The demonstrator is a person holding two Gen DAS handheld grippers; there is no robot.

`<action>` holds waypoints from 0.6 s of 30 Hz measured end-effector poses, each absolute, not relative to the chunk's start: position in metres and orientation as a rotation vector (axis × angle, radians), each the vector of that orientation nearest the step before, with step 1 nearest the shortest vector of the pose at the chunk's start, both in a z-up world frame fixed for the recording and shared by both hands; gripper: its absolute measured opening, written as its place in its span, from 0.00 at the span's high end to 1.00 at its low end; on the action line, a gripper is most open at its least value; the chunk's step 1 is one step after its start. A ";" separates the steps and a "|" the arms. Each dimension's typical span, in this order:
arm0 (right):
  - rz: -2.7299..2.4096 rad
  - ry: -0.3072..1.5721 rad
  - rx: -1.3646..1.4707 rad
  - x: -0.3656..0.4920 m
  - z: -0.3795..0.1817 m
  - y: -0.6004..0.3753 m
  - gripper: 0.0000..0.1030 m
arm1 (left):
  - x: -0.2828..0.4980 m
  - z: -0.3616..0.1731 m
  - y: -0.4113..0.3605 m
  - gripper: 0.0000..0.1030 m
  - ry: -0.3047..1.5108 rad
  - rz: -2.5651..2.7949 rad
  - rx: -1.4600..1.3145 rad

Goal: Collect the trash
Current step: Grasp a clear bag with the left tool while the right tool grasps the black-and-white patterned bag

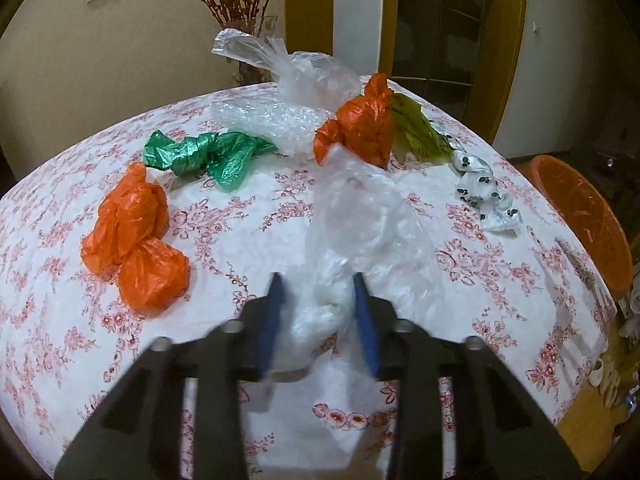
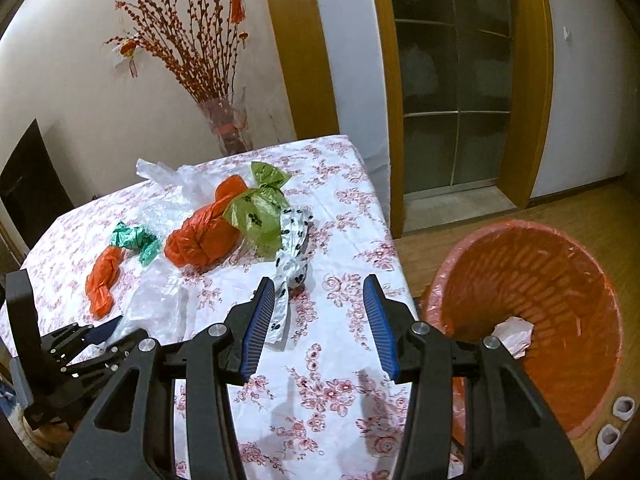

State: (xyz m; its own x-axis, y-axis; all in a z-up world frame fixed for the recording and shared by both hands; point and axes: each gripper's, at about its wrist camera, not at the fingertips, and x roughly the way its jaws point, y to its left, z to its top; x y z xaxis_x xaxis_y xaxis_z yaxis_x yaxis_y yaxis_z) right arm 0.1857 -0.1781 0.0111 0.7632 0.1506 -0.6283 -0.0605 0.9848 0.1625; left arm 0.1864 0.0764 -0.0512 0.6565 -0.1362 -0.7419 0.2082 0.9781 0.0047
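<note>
The left tool [image 1: 316, 300] is showing two black angular arms with triangular cut-outs, each ending in a flat blue pad, and round silver screws are sitting at the joints. The right tool [image 2: 320, 312] is showing the same build, its blue pads [image 2: 258, 328] ribbed with fine grooves. Seen from the right wrist, the left tool [image 2: 102, 330] is showing a black linkage dotted with small silver screws
</note>
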 end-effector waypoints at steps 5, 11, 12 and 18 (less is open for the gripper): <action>0.152 0.734 0.148 0.201 0.003 -0.167 0.66 | 0.187 -0.037 0.081 0.79 0.808 -0.193 0.062; 0.183 0.799 0.154 0.230 -0.013 -0.147 0.70 | 0.188 -0.009 0.090 0.79 0.737 -0.152 0.039; 0.181 0.807 0.151 0.234 -0.016 -0.144 0.70 | 0.188 -0.004 0.092 0.79 0.728 -0.148 0.031; 0.153 0.843 0.129 0.246 -0.029 -0.135 0.71 | 0.189 0.012 0.099 0.79 0.696 -0.135 0.006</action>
State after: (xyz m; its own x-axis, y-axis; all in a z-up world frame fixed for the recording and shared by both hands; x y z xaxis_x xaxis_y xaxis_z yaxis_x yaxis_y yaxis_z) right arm 0.2462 -0.1348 -0.0289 0.6557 0.1854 -0.7319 -0.0835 0.9812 0.1738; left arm 0.1892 0.0987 0.0116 0.7589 -0.1224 -0.6396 0.1263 0.9912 -0.0398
